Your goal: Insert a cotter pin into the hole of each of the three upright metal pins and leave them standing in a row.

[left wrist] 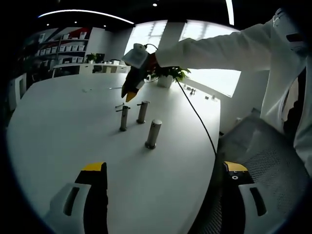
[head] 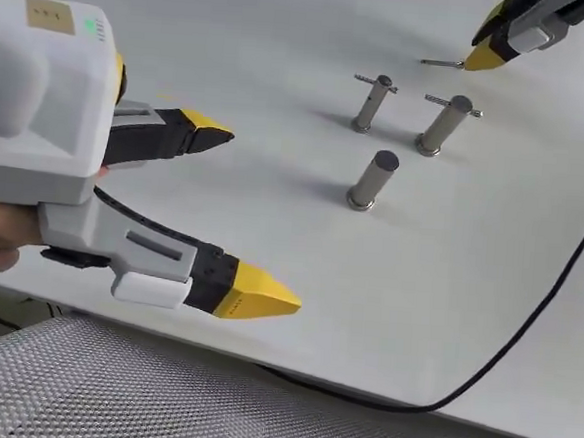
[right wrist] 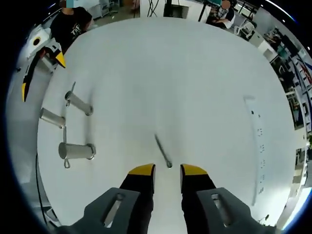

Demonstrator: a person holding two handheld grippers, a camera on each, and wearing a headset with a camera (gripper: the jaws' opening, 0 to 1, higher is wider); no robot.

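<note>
A: Right tool [right wrist: 168,170]: jaws a little apart, nothing pinched. The loose cotter pin [right wrist: 162,150] lies flat on the worktop [right wrist: 204,87] right at the tips, looped end nearest the gap, legs pointing away.

B: How will it handle?

A: Thin wire, so light and springy, I'd judge. On that smooth surface it may skate off or flick out if nipped off-centre. Best taken across the wire near the loop, leaving the legs free to lead into the hole.

B: Farther out?

A: Off to that tool's left, well apart, stand a fitted metal pin [head: 444,126] and a second fitted pin [head: 371,104], each with wire through it. Beyond them is the bare metal pin [head: 373,182], upright, nothing through it.

B: And the other hand?

A: Left tool [head: 252,216]: spread wide and empty, with the bare metal pin ahead of its jaws.
</note>
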